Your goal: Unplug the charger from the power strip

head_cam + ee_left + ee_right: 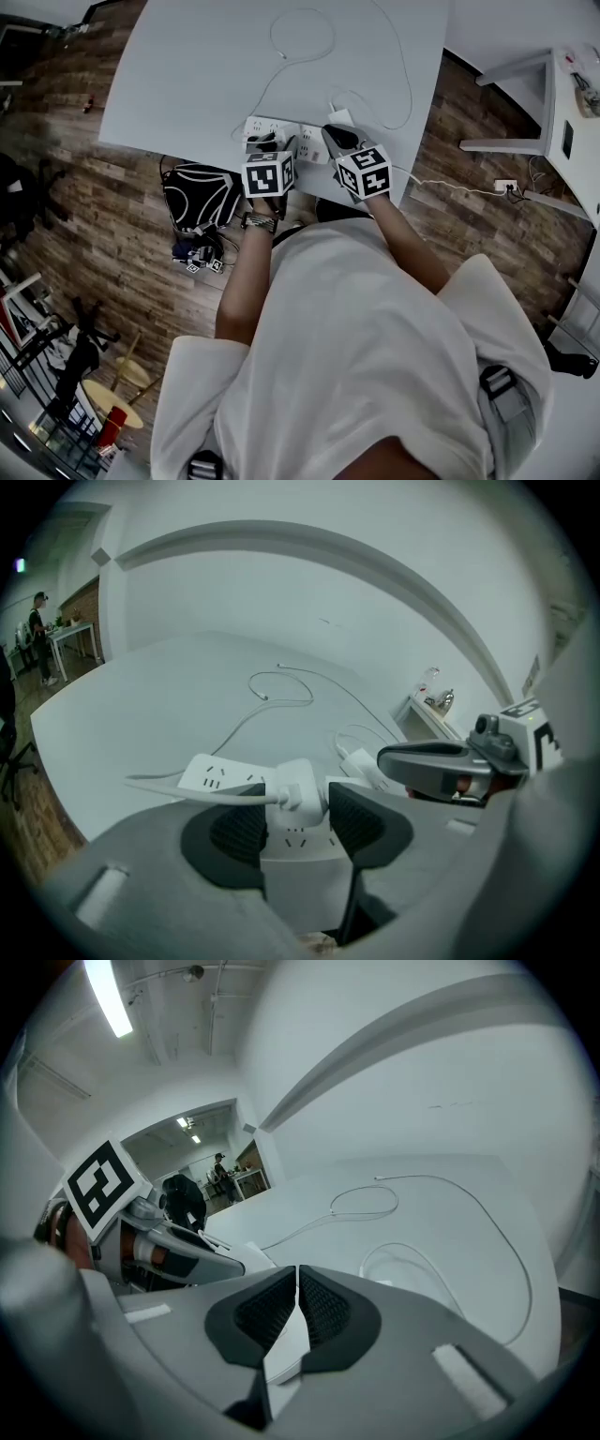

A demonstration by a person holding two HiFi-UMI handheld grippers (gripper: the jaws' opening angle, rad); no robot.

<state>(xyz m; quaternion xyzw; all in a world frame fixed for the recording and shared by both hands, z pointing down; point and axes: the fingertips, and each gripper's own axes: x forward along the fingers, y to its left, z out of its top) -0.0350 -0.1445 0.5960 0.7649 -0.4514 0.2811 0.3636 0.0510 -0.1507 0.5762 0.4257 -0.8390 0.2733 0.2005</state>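
On the white desk (187, 75), the left hand-held gripper (295, 810) stands wide, its jaws astride the near end of the power strip (211, 775) without pressing it. A white plug (298, 785) sits on the strip just past the pads. Right of that, the right hand-held gripper (298, 1283) is narrow, pinched on the white charger (286, 1349) at the strip's right end. Whether its pins are clear of the socket is hard to tell. The charger's thin cable (450, 1283) loops across the desk beyond.
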